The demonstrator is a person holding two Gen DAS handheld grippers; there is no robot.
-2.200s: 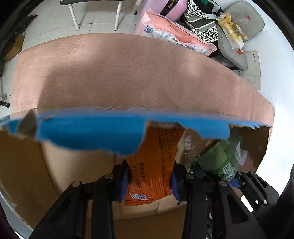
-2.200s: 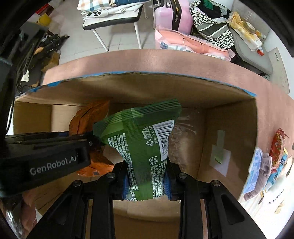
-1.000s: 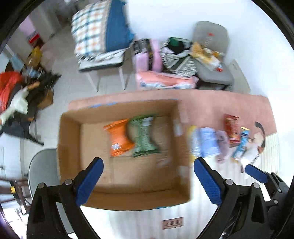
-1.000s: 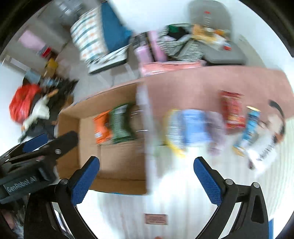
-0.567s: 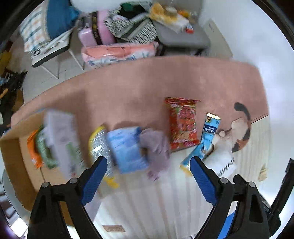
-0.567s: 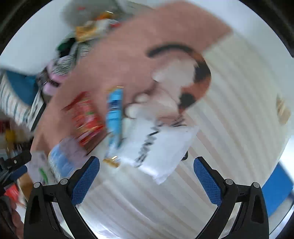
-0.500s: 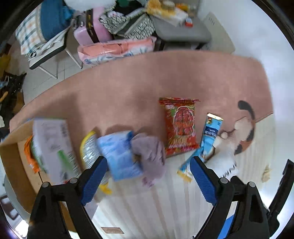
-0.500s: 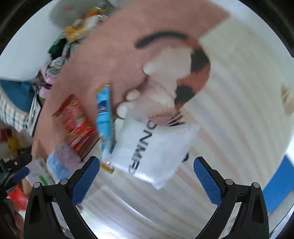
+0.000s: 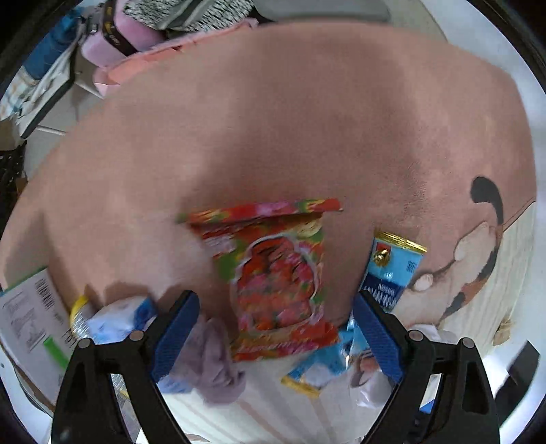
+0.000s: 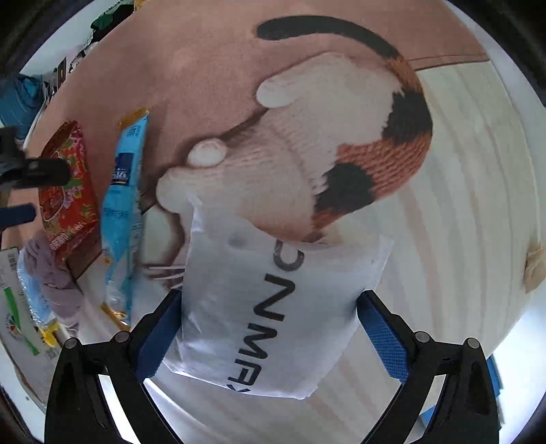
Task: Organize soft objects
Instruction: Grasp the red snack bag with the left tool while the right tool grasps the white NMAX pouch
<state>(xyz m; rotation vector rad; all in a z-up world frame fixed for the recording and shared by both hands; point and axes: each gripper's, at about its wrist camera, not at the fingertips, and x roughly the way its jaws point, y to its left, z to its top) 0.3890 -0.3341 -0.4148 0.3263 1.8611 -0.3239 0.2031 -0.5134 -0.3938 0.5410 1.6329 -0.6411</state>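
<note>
My left gripper (image 9: pixel 274 316) is open, its blue pads either side of a red snack bag (image 9: pixel 273 276) lying on the pink rug (image 9: pixel 273 119). A blue wafer packet (image 9: pixel 392 269) lies to its right, a mauve cloth (image 9: pixel 215 365) and a pale blue pack (image 9: pixel 116 317) to its left. My right gripper (image 10: pixel 268 324) is open around a white plastic pouch with black letters (image 10: pixel 269 307), which lies on the rug's cat picture (image 10: pixel 341 136). The red bag (image 10: pixel 65 184), blue packet (image 10: pixel 124 205) and mauve cloth (image 10: pixel 51 273) show at the left of the right wrist view.
A cardboard box flap with a white label (image 9: pixel 27 317) is at the far left. Beyond the rug stand a pink suitcase (image 9: pixel 116 30), bags and a chair. My left gripper's black finger (image 10: pixel 34 172) shows above the red bag in the right wrist view.
Both grippers let go of the orange and green bags in the box, opened, and moved right and down. The left is now over the red bag, the right over the white pouch.
</note>
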